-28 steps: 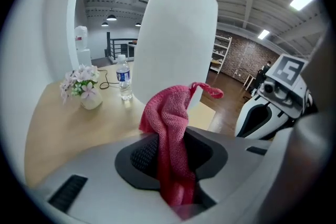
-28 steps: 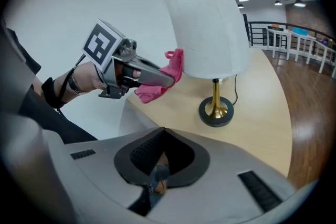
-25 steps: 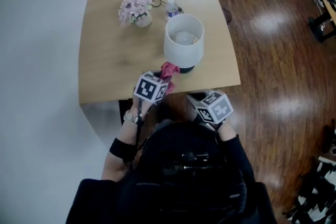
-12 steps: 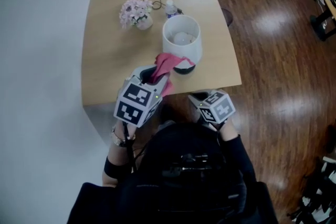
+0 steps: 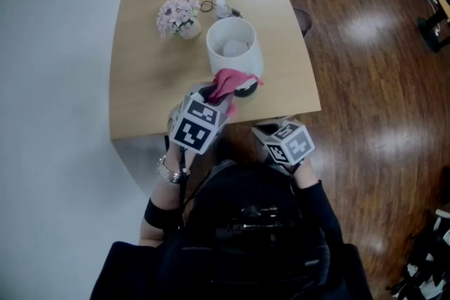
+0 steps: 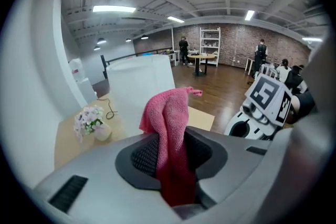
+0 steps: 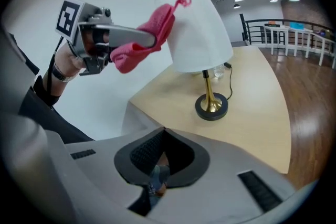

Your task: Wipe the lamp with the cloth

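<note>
Cloth (image 5: 230, 83), pink and folded, is pinched between the jaws of the left gripper (image 6: 167, 144), which are closed on it about half way; its free end stands out past the tips. A second ago this gripper was low, near the base of the lamp (image 5: 232, 47). Now it has come up, and the cloth is at the 6 o'clock side of the white shade. In the right gripper view its tip seems to touch the shade near the top. I judge that the reach is finished and the wiping stroke is about to start.

The right gripper (image 7: 163, 157) has not moved. It waits at 4 o'clock from the left one, over the edge of the table (image 5: 140, 81), with its jaws together and nothing between them.
</note>
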Tool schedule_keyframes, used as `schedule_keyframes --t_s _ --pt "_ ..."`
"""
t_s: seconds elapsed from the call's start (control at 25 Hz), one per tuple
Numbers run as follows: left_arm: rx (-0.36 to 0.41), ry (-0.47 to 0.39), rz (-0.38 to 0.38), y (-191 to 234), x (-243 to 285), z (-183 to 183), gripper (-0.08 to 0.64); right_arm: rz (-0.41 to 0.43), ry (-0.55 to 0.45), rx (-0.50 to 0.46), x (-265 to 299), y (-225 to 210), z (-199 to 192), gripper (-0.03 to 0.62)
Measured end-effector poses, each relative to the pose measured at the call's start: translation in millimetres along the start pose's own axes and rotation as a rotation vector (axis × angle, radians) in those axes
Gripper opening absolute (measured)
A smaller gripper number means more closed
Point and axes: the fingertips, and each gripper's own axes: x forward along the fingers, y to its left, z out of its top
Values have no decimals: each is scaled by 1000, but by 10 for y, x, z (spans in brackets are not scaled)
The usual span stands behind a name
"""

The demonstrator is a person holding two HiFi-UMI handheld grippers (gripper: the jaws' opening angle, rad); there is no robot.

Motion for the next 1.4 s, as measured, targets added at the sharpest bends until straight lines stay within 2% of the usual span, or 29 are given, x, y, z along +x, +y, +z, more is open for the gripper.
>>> schedule_keyframes --t_s 0.24,0.4,0.68,0.76,0.88,1.0,1.16,1.28,1.4 --pt "-69 112 -6 -113 404 -501 115 25 9 7 -80 -90 -156 3" --pt "-112 158 -8 -189 634 -710 115 33 15 -5 -163 -178 -233 5" --pt "-198 234 -44 -653 900 -1097 115 53 25 12 -374 -354 -481 4" --pt "-226 189 -16 -722 736 -962 115 59 36 27 -409 -401 -572 3" --pt "-228 64 50 -652 357 -458 115 75 50 24 -402 -439 -627 3" --pt "-167 -29 115 -499 -5 71 115 77 74 0 -383 -450 -623 3" --pt "-68 -97 192 -297 -346 604 115 64 69 -26 -466 -359 -406 3" --pt "-40 -131 198 -168 -300 782 115 58 69 -33 -474 -325 -280 4" --pt "-47 -129 149 -181 -93 756 115 15 109 -53 -486 -437 -275 5"
